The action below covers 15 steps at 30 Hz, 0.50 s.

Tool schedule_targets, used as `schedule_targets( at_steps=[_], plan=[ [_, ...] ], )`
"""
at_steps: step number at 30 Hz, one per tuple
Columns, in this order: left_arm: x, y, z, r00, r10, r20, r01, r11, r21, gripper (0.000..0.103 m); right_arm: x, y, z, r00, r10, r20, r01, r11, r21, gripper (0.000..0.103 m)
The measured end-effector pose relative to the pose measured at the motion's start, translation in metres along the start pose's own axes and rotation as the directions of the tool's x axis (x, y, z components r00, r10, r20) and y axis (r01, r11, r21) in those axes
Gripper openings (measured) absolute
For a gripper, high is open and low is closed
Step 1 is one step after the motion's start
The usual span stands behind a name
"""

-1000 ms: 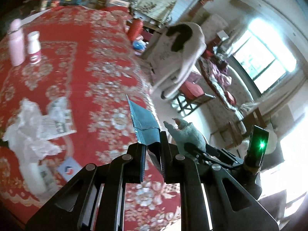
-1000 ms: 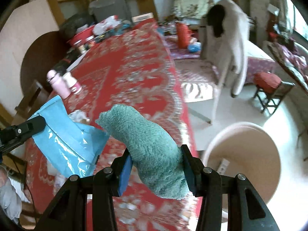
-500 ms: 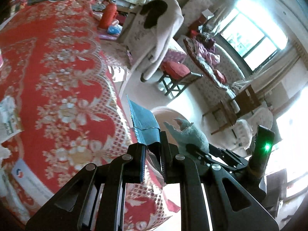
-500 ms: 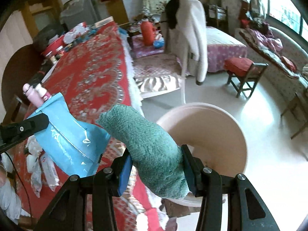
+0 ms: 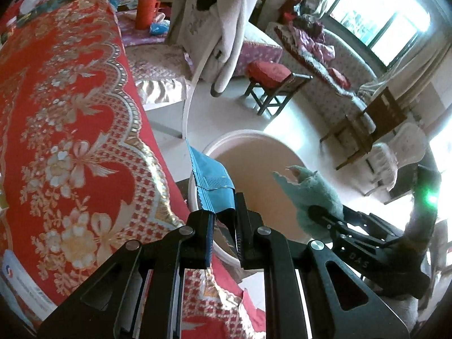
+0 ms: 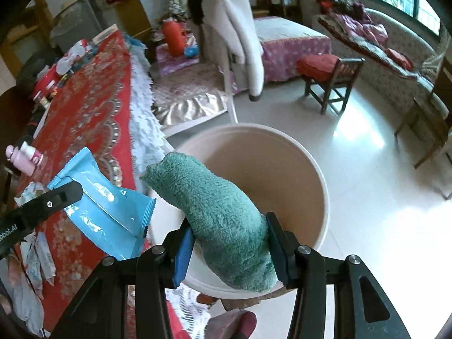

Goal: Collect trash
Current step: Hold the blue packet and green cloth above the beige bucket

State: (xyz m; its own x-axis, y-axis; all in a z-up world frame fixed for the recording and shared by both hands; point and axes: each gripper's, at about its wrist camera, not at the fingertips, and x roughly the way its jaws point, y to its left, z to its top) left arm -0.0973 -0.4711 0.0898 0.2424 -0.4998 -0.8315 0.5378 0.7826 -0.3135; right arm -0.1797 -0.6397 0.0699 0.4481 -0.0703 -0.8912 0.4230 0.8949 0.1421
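Right wrist view is showing the right gripper (image 6: 230, 243) with its fingers (image 6: 182, 254) clamped on a fuzzy green cloth (image 6: 223, 214), which is sticking up and forward over the mouth of a big beige bin (image 6: 319, 175) that's sitting on the pale floor (image 6: 367, 197) just off the counter's edge. Over on the left side of that same view, the left gripper (image 6: 65, 195) is pinching a shiny blue wrapper (image 6: 107, 217), its fingers pressed together on the crimped end, and the wrapper is hanging right at the bin's near rim beside the counter edge. Left wrist view is backing that up: the blue wrapper (image 5: 212, 186) is standing up from between the nearly closed fingers (image 5: 206, 234) of the left gripper (image 5: 223, 234), with the bin (image 5: 254, 147) right behind it and the green cloth (image 5: 310, 195) poking in from the right. A red floral cloth (image 5: 70, 113) is covering the counter, with some crumpled white wrappers (image 6: 34, 254) and two small pink bottles (image 6: 24, 158) lying near its far edge. A chair with a pale coat (image 6: 240, 28) draped over it is standing beyond the bin.
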Motion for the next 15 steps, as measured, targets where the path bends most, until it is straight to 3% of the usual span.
schedule_targets(
  at_steps=[15],
  plan=[
    [0.026, -0.023, 0.003, 0.999, 0.032, -0.02, -0.03, 0.998, 0.061, 0.011, 0.012, -0.021, -0.004, 0.999, -0.008, -0.036, 0.01, 0.999, 0.046, 0.047]
  ],
)
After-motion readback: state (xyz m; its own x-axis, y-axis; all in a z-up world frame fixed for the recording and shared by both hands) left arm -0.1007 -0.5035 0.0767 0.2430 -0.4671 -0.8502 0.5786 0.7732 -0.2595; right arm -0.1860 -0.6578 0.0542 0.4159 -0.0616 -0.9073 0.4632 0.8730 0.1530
